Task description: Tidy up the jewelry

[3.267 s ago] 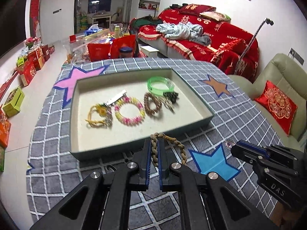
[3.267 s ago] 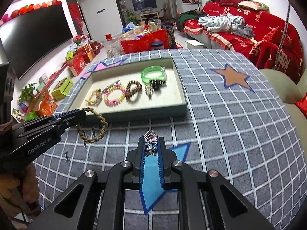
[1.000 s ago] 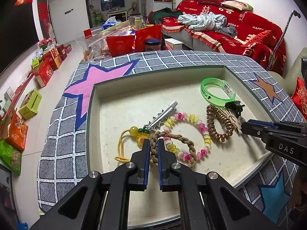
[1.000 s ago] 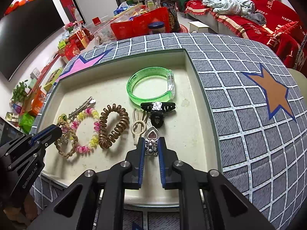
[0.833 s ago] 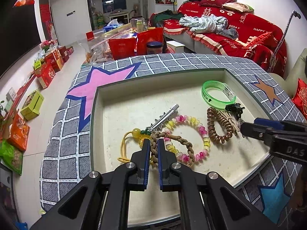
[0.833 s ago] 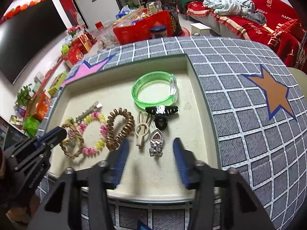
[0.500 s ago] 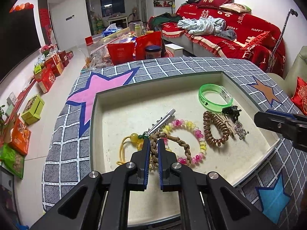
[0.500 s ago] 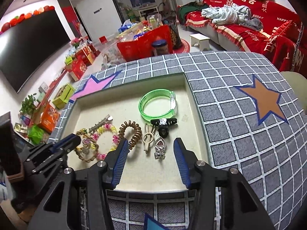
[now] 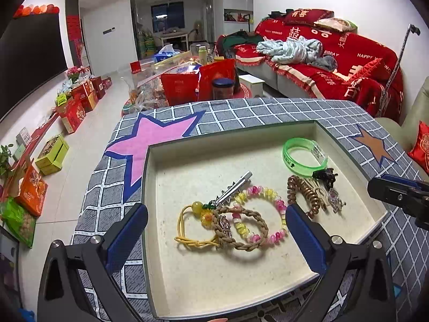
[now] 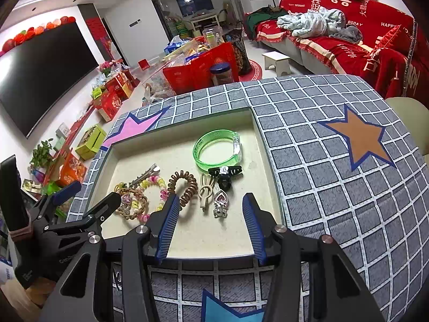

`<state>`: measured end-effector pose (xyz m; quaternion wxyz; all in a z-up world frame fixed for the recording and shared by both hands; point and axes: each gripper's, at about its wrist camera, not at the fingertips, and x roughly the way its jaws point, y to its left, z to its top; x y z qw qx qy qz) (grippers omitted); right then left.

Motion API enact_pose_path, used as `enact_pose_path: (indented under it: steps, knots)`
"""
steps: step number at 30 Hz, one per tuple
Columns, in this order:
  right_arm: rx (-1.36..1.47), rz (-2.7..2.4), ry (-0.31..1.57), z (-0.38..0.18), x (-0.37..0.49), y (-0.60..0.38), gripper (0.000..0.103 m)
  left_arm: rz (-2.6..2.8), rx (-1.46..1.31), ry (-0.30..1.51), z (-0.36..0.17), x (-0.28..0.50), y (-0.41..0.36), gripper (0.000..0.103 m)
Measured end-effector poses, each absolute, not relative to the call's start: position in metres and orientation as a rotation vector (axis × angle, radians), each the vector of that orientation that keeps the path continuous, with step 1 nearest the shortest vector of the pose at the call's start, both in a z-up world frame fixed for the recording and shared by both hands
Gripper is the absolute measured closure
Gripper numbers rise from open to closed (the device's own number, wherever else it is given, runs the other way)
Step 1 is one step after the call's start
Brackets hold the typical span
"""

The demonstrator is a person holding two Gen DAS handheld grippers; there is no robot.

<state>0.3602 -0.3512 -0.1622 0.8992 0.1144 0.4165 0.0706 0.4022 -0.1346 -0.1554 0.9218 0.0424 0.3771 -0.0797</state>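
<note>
Felt-lined tray (image 9: 316,131) holds braided rope bracelet (image 9: 242,229).

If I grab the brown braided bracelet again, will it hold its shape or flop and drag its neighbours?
The braided bracelet looks like soft woven cord, so it would probably sag rather than stay round. It lies across the beaded bracelet and touches the yellow hair tie, so lifting may tug both. Its rough braid likely grips well, not slippery.
</note>
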Motion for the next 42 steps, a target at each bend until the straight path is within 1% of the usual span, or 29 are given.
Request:
enact_pose_path:
  steps: [2, 4, 6, 7, 11, 13, 14, 17, 18, 26, 31, 42]
  knots:
    - [0.237, 0.147, 0.866, -0.163, 0.359, -0.351, 0.050, -0.156, 0.093, 0.765, -0.156, 0.401, -0.135, 0.000]
    - [0.235, 0.150, 0.872, -0.165, 0.359, -0.350, 0.045, -0.148, 0.099, 0.763, -0.157, 0.400, -0.134, 0.000]
    - [0.235, 0.164, 0.882, -0.166, 0.357, -0.347, 0.027, -0.141, 0.104, 0.763, -0.157, 0.397, -0.134, 0.000]
    - [0.233, 0.172, 0.886, -0.167, 0.356, -0.346, 0.022, -0.136, 0.107, 0.765, -0.158, 0.396, -0.133, 0.000]
    - [0.219, 0.198, 0.905, -0.169, 0.349, -0.339, 0.020, -0.130, 0.123, 0.777, -0.156, 0.383, -0.133, 0.000]
    - [0.211, 0.200, 0.908, -0.170, 0.346, -0.336, 0.015, -0.128, 0.126, 0.778, -0.155, 0.376, -0.132, 0.000]
    - [0.205, 0.198, 0.908, -0.171, 0.343, -0.335, 0.009, -0.126, 0.124, 0.778, -0.155, 0.372, -0.130, 0.000]
    - [0.199, 0.193, 0.901, -0.172, 0.336, -0.334, 0.008, -0.120, 0.107, 0.783, -0.153, 0.360, -0.125, 0.000]
    - [0.202, 0.191, 0.900, -0.173, 0.333, -0.335, 0.001, -0.116, 0.096, 0.785, -0.153, 0.355, -0.123, 0.000]
    - [0.203, 0.170, 0.871, -0.176, 0.311, -0.339, 0.000, -0.070, 0.033, 0.791, -0.153, 0.327, -0.111, 0.000]
    - [0.149, 0.149, 0.856, -0.178, 0.298, -0.334, 0.000, -0.048, 0.018, 0.786, -0.153, 0.310, -0.109, 0.000]
    - [0.090, 0.108, 0.772, -0.179, 0.272, -0.328, 0.000, -0.007, 0.002, 0.764, -0.154, 0.282, -0.110, 0.000]
